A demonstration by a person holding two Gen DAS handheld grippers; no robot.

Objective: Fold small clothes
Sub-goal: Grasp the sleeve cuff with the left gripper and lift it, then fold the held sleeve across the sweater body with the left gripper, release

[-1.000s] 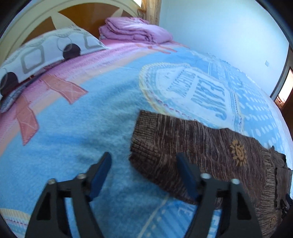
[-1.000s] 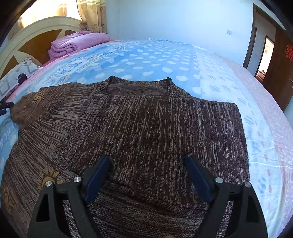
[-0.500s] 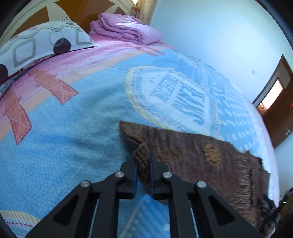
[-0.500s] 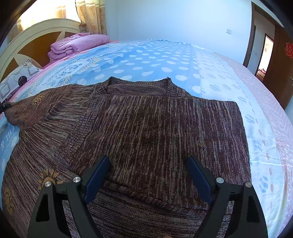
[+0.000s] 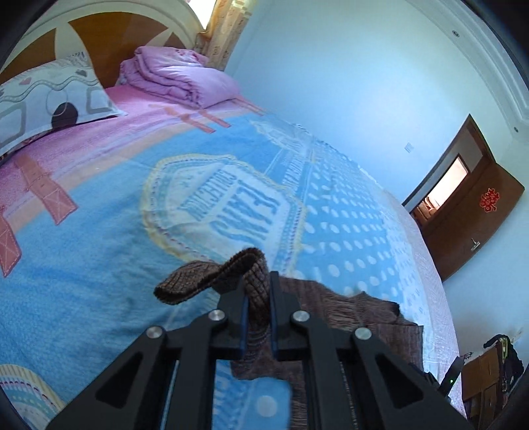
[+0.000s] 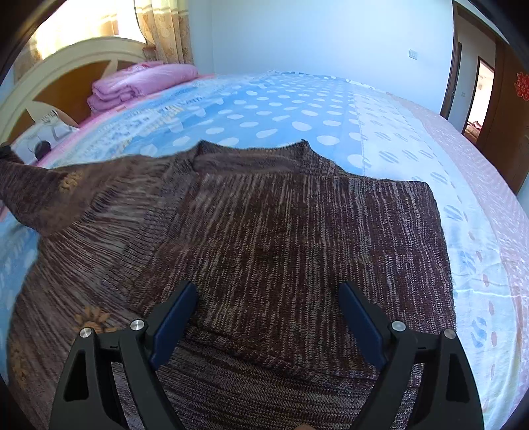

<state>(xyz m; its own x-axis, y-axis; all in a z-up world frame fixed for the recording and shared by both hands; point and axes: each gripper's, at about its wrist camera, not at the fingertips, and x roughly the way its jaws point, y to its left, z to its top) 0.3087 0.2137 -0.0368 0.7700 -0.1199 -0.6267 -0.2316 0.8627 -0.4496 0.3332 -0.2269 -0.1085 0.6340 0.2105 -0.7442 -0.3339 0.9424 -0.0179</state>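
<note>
On the bed with the blue, dotted and pink printed blanket [image 6: 330,109]: a brown marled knit sweater [image 6: 281,238], spread flat with its neckline toward the far wall, right sleeve folded in across the chest. Left sleeve of that sweater, ribbed cuff [image 5: 215,274] uppermost, raised off the blanket and curling over to the left in the left wrist view. Left tool [image 5: 257,297] clenched on that cuff, black fingers nearly together with the knit pinched between the blue pads. Right tool [image 6: 267,307] released, fingers spread wide, poised just above the lower body of the sweater near its hem; contact with the fabric not discernible. In the right wrist view, the lifted sleeve stretched taut toward the left edge, with an orange sun motif [image 6: 71,180] on it. Toward the headboard [image 5: 115,29]: a patterned white pillow [image 5: 49,102] and a folded lilac quilt [image 5: 178,76]. Beyond the bed, an open brown door [image 5: 469,211].
</note>
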